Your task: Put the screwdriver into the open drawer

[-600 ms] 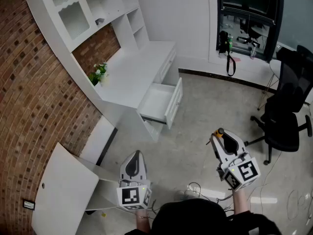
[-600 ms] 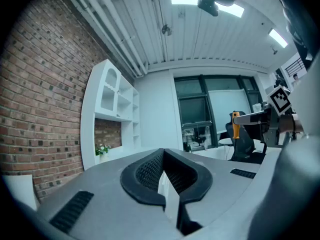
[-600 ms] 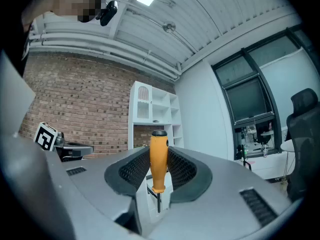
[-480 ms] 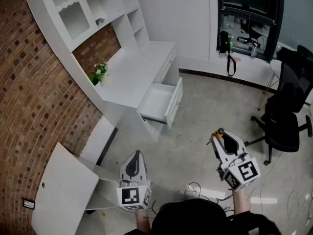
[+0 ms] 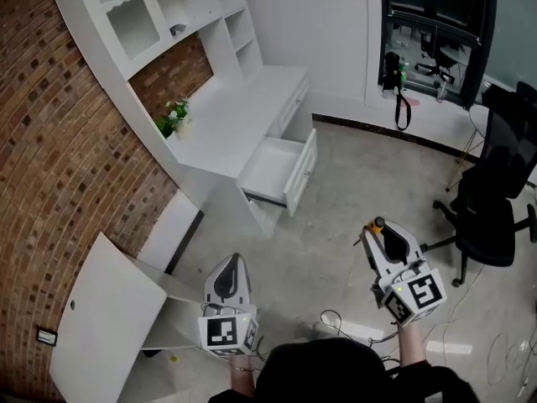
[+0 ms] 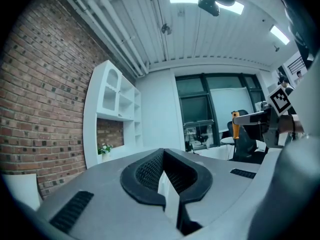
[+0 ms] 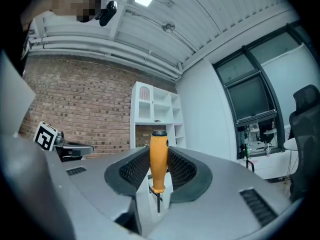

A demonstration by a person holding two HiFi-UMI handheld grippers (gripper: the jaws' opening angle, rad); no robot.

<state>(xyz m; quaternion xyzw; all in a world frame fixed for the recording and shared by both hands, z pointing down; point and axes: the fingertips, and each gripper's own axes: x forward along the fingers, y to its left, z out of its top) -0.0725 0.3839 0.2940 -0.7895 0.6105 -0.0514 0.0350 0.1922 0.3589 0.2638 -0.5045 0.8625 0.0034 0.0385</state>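
Note:
The screwdriver [image 5: 377, 224] has an orange handle with a black cap, and my right gripper [image 5: 375, 230] is shut on it. In the right gripper view the screwdriver [image 7: 158, 159] stands upright between the black pads [image 7: 186, 170], shaft pointing down. The open white drawer [image 5: 273, 168] juts from the white desk [image 5: 235, 112], well ahead and to the left of this gripper. My left gripper [image 5: 234, 265] hovers at the lower left over the floor, jaws together and empty. The left gripper view shows its pads [image 6: 145, 171] meeting, with the orange screwdriver [image 6: 235, 125] far off at right.
A black office chair [image 5: 495, 200] stands at the right. A white panel [image 5: 101, 317] leans at the lower left by the brick wall [image 5: 50, 166]. Cables [image 5: 336, 321] lie on the floor near my feet. A small plant [image 5: 172, 117] sits on the desk under the shelf unit [image 5: 159, 11].
The desk and drawer sit slightly further right in the head view as the camera shifted. Both grippers keep their places and the screwdriver stays gripped.

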